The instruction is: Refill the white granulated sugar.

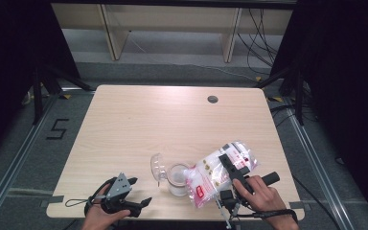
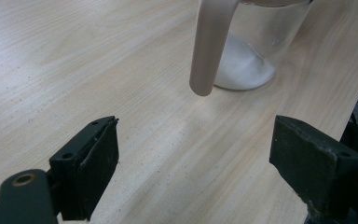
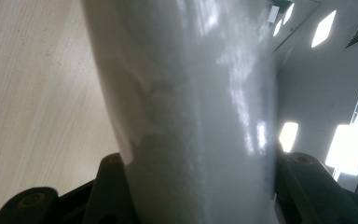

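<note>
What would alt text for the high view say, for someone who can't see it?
A right gripper tips a clear plastic bag of white powder over a clear glass jar, its lid swung open, on a pale wooden table. The left gripper rests open near the table's front edge.

Pale wooden table (image 1: 124, 124) on grey floor (image 1: 24, 158), black curtains (image 1: 9, 57) beside

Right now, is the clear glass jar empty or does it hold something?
Partly filled: the clear glass jar holds a sloped heap of white powder at its bottom.
</note>
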The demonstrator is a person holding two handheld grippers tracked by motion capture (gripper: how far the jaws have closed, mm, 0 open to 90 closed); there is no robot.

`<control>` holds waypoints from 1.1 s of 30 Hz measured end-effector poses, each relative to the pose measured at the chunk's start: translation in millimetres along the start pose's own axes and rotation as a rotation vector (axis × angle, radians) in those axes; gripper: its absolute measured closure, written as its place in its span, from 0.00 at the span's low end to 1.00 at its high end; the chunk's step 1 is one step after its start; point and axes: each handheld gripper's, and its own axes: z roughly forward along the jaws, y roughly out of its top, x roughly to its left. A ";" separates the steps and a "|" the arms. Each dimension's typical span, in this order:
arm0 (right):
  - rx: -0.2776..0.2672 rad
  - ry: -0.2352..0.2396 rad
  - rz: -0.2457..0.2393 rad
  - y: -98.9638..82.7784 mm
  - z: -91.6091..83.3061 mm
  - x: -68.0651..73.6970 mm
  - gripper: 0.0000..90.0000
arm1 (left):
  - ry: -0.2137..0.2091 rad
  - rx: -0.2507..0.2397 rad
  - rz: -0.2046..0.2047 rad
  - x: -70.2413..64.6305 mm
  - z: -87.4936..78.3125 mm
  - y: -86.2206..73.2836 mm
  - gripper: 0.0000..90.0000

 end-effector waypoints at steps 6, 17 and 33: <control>-0.021 -0.001 -0.054 -0.7 1.6 -3.4 0.63 | -0.002 -0.005 -0.012 -0.3 0.6 -0.2 0.17; -0.014 0.009 -0.060 -0.1 0.9 -4.3 0.63 | -0.003 -0.003 -0.011 -0.2 0.4 -0.3 0.17; -0.026 -0.006 -0.069 2.0 -0.9 -5.0 0.63 | 0.001 0.001 0.014 1.6 -0.9 0.3 0.17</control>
